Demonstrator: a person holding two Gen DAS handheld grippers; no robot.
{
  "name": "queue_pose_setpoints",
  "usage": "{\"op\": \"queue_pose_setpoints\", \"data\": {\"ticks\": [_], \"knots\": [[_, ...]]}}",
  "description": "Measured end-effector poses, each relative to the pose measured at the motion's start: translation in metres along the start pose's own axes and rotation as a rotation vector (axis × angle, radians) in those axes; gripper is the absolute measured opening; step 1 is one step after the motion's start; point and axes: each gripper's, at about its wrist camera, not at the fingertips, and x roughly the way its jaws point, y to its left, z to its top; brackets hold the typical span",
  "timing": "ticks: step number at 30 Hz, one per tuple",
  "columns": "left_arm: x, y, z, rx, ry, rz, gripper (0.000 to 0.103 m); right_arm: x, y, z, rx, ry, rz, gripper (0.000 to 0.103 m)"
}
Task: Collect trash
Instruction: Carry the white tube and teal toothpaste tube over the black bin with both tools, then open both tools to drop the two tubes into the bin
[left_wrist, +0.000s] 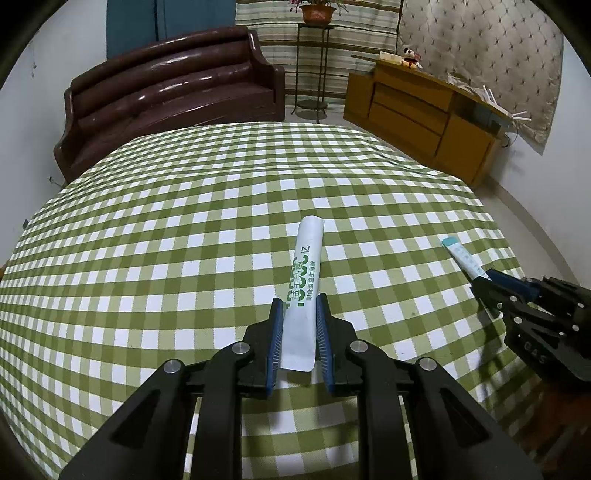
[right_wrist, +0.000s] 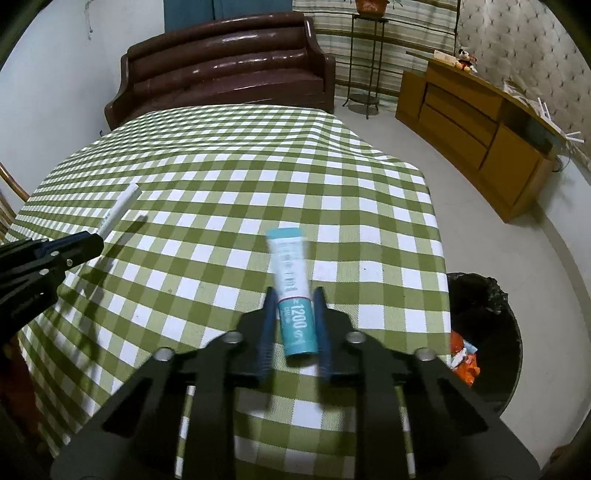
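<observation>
Green checked tablecloth (left_wrist: 184, 229) under both your tools. Black bin (right_wrist: 484, 332) sits on the floor just off its right edge. Your left gripper (left_wrist: 300, 314) clamps a white packet (left_wrist: 304, 280); your right gripper (right_wrist: 295, 306) clamps a teal packet (right_wrist: 293, 288), each sticking forward above the cloth.

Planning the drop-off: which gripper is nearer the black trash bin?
Right. The right gripper is beside the trash bin; the left gripper sits farther across the table.

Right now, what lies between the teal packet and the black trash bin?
In the right wrist view, only checked tablecloth and its hanging edge separate the teal packet, held in the right gripper, from the trash bin.
</observation>
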Motion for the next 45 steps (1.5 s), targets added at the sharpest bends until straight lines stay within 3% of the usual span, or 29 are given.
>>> {"op": "queue_pose_setpoints", "data": {"ticks": [10, 22, 32, 45], "knots": [[-0.014, -0.026, 0.004, 0.020, -0.040, -0.025, 0.019, -0.035, -0.029, -0.010, 0.064, -0.078, -0.025, 0.013], [-0.018, -0.124, 0.020, 0.124, -0.098, -0.167, 0.019, -0.073, -0.122, -0.033, 0.220, -0.135, -0.162, 0.013], [-0.002, -0.208, 0.025, 0.244, -0.120, -0.265, 0.019, -0.075, -0.174, -0.050, 0.313, -0.131, -0.229, 0.013], [0.030, -0.250, 0.038, 0.299, -0.098, -0.283, 0.020, -0.061, -0.195, -0.052, 0.364, -0.125, -0.255, 0.017]]}}
